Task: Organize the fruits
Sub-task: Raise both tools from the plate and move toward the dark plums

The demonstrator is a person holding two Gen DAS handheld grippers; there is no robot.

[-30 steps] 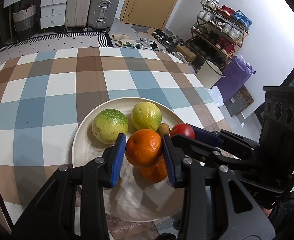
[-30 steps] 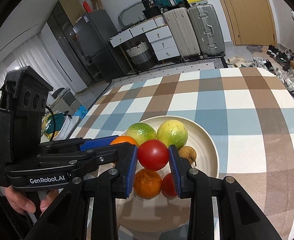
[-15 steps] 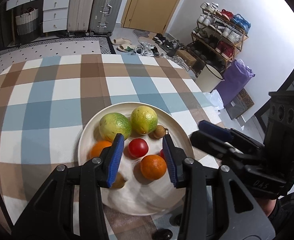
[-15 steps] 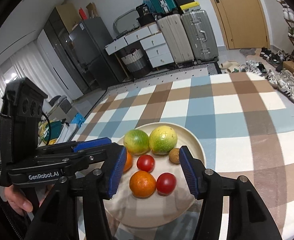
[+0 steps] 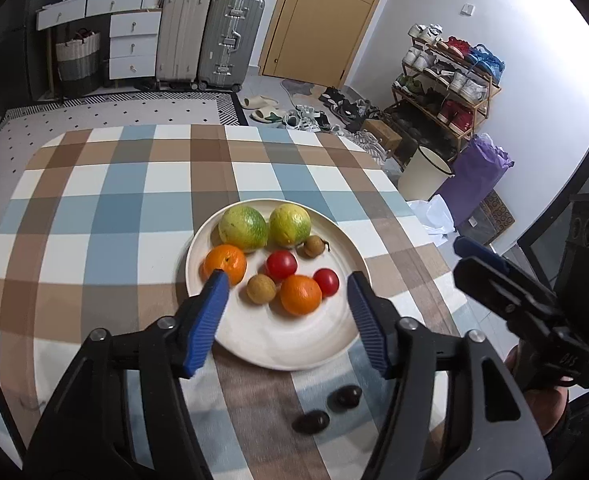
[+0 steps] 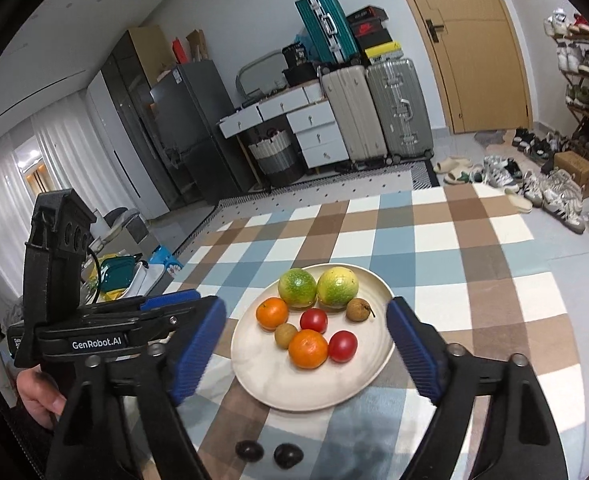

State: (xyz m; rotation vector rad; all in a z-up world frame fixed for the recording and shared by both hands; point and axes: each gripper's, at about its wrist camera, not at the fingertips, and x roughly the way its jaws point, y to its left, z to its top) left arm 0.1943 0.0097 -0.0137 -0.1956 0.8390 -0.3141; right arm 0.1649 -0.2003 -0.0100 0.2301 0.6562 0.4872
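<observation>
Held above the near edge of the checked tablecloth [image 5: 106,200], tilted downward toward the plate [image 5: 294,354] at centre frame. Left gripper [image 5: 286,312] spread apart, nothing between its blue pads, just been opening; right gripper [image 6: 306,352] wider still, likewise bare and just been opening. In the left view, right gripper seen at the right edge with a hand [image 5: 542,396] beneath it; in the right view, left gripper seen at lower left, gripped by a hand [image 6: 38,396].

Compared with a second earlier: then clamped on an orange and a tomato over the plate; now both fruits lay released on the plate, which appeared smaller and farther off. Rested on the plate: two green-yellow fruits [image 5: 242,226] at the back, two oranges [image 5: 300,294], two tomatoes [image 5: 280,265], two small brown fruits [image 5: 261,288]. Lay on the cloth at bottom centre, just short of the plate: two dark fruits [image 6: 268,453].
</observation>
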